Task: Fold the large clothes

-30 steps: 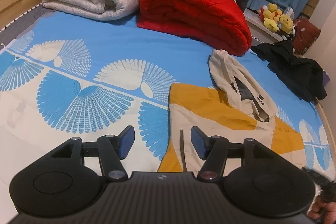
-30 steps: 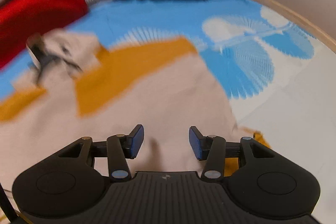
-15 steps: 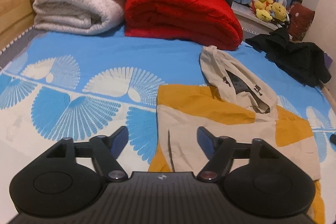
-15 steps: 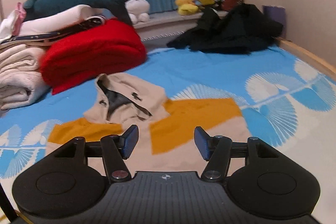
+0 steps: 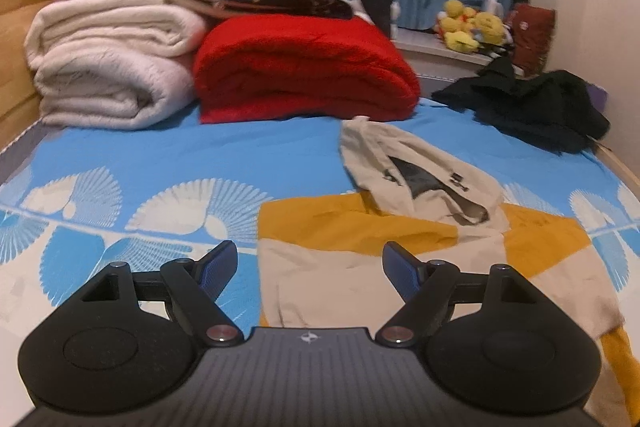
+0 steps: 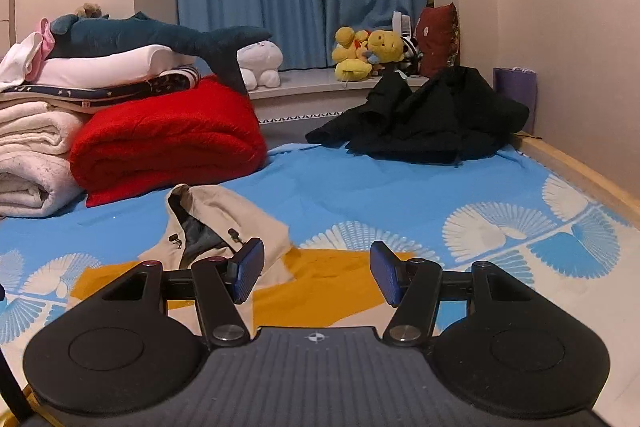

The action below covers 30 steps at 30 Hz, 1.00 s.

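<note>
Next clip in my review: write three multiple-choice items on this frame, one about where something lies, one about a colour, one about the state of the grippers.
1. Where does the black clothing heap lie?
A. on the red blanket
B. at the bed's far right corner
C. on the hoodie

2. Which colours make up the hoodie?
A. beige and mustard yellow
B. red and white
C. all black

3. How are the left gripper and right gripper?
A. both shut on cloth
B. one open, one shut
C. both open and empty

Key: 1 B, it sits near the wall, apart from the red blanket. 2 A, beige hood over yellow panels. 3 C, bedding shows between spread fingers.
</note>
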### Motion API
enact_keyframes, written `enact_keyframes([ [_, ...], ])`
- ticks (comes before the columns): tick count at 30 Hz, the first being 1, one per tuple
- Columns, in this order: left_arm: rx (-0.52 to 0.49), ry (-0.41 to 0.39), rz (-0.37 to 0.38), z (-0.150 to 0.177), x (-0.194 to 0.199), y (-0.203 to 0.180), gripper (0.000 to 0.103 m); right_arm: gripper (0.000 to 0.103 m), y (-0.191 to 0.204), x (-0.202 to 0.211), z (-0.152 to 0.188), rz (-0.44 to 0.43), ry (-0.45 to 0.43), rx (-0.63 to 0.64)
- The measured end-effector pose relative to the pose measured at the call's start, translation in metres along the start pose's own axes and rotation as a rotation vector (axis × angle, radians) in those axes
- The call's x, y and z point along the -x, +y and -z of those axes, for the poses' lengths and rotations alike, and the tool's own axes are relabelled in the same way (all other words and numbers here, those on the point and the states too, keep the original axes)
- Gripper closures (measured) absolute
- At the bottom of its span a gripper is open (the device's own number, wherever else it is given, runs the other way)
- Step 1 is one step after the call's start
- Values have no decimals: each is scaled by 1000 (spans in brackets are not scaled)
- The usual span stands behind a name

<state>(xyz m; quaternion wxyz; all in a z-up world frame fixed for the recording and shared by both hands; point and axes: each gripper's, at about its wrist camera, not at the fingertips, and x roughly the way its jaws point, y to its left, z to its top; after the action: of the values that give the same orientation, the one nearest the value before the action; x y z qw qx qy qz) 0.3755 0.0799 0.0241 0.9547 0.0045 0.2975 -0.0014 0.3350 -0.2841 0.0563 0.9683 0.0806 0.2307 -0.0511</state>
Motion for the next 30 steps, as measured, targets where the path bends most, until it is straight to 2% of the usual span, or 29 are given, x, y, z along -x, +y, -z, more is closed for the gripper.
enact_keyframes([
  [6, -66, -29, -7, -11, 6, -17, 20, 42, -20, -17, 5, 42, 122, 21],
  [11, -94, -52, 20, -64, -21, -37, 24, 43, -32, -27, 5, 68, 183, -35],
  [14, -119, -67, 35, -98, -50, -52, 36, 42, -37, -31, 5, 85, 198, -47],
  [16, -140, -53, 39, -118, -80, -62, 43, 42, -41, -36, 6, 99, 214, -64],
  [18, -141, -9, 59, -133, -115, -69, 68, 42, -45, -41, 7, 103, 232, -76],
  [21, -132, 69, 86, -147, -170, -76, 83, 42, -50, -47, 11, 117, 253, -77],
  [27, -56, 192, 121, -157, -288, -77, 83, 47, -52, -59, 18, 122, 295, -55],
  [29, -18, 234, 125, -158, -327, -75, 78, 47, -54, -61, 16, 132, 293, -41],
  [30, 0, 245, 114, -159, -344, -75, 71, 47, -56, -62, 15, 143, 291, -36],
])
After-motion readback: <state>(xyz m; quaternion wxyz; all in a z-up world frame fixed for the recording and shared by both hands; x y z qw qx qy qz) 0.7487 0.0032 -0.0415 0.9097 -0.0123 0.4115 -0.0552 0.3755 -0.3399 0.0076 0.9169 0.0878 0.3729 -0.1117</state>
